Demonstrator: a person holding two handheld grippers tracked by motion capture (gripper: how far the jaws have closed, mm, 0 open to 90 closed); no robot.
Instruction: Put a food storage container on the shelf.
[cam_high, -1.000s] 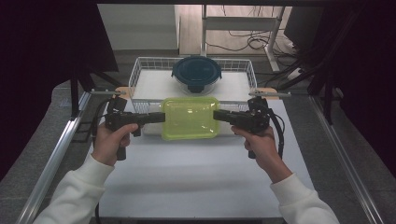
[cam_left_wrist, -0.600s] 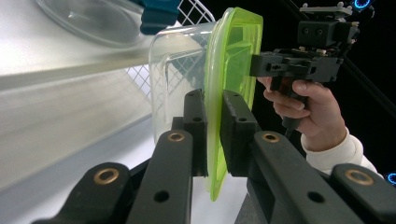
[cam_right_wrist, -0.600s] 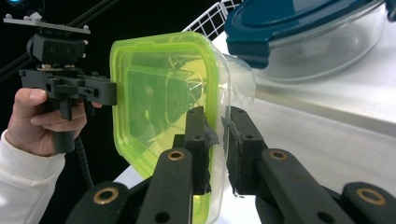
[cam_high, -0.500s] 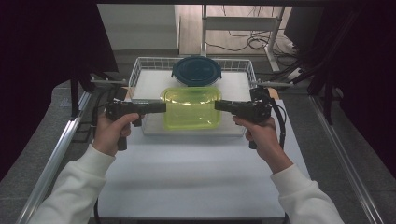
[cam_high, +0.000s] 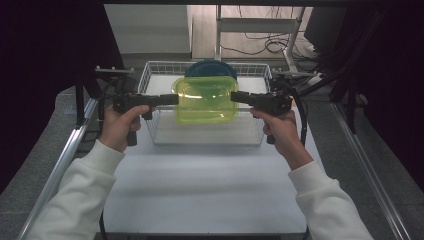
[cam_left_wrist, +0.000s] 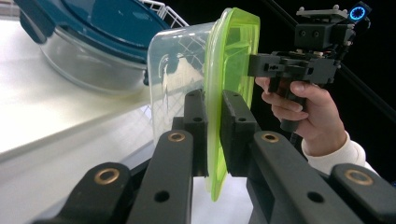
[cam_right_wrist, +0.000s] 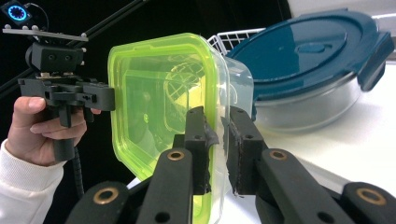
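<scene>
Blue-lidded container (cam_high: 210, 69) behind green-lidded box (cam_high: 205, 100)

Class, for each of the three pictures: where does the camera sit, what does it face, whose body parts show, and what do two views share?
High view: above the table, looking down on both forearms, left gripper, right gripper and wire basket.
Left gripper view: rides the left gripper, facing the green-lidded container and the person's other hand.
Right gripper view: rides the right gripper, facing the opposite way.
Shared: both gripper views show the blue-lidded bowl.
</scene>
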